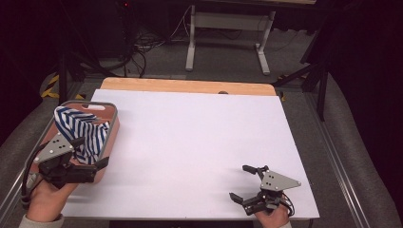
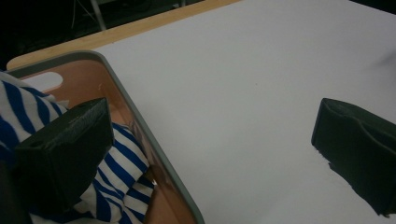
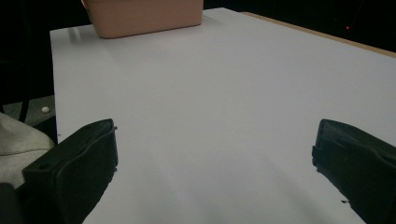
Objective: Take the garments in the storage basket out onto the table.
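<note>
High view first: at the near edge, the right gripper is held low over the bare white table, its jaws spread wide with nothing between them. The same is confirmed in the right gripper view, where the two black jaws stand far apart over the white surface and the pink basket is seen well beyond, at the far corner.

Over to the left now. The left gripper is held at the near end of the basket, and its jaws are also spread. In the left gripper view, one jaw is seen inside the basket, over the blue-and-white striped cloth, and the other outside, over the table, so the grey rim is straddled. Whether the inner jaw is touching the fabric cannot be told.

The striped cloth is bunched inside the basket and piled above the rim. It is judged to be soft, light and limp: no shape would be kept once it is lifted, and loose ends would trail. A raised fold near the top of the heap is judged the best place to pinch, well clear of the basket wall.

Farther off, beyond the wooden back edge of the table, a white frame leg and loose cables are made out on the grey floor.
</note>
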The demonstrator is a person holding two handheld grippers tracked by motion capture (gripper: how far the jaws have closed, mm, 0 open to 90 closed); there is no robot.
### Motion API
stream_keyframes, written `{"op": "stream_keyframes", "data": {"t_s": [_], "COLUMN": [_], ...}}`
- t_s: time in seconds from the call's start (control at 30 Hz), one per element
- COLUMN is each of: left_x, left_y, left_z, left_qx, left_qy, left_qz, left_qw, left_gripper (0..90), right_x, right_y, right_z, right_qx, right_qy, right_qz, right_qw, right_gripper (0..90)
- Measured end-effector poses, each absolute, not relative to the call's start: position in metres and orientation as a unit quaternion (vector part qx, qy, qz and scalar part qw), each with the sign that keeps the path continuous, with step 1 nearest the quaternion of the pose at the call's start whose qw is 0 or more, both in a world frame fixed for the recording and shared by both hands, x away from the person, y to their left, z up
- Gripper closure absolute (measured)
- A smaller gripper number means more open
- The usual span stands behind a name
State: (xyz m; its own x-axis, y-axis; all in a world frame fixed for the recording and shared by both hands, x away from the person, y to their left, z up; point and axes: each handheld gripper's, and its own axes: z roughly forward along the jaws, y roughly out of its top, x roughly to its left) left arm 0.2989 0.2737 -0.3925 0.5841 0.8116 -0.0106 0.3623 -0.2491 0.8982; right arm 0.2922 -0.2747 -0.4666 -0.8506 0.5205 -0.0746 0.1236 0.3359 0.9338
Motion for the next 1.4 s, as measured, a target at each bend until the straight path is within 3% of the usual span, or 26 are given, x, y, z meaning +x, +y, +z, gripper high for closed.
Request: {"op": "stream_keyframes", "data": {"t_s": [0.43, 0.77, 1.4], "left_x": [0.305, 0.308, 0.329], "left_y": [0.296, 0.303, 0.316], "left_z": [-0.386, -0.387, -0.392], "left_qx": [0.740, 0.729, 0.688], "left_qy": [0.433, 0.463, 0.529], "left_qz": [0.234, 0.273, 0.297], "left_qw": [0.458, 0.424, 0.399], "left_gripper": [0.5, 0.0, 0.4], "right_x": [0.292, 0.293, 0.294], "right_y": [-0.275, -0.275, -0.276], "right_z": [-0.467, -0.467, -0.468], "right_qx": [0.201, 0.199, 0.195], "right_qy": [0.797, 0.796, 0.795], "right_qz": [0.540, 0.544, 0.550], "right_qw": [0.183, 0.175, 0.166], "right_gripper": [0.4, 0.4, 0.4]}}
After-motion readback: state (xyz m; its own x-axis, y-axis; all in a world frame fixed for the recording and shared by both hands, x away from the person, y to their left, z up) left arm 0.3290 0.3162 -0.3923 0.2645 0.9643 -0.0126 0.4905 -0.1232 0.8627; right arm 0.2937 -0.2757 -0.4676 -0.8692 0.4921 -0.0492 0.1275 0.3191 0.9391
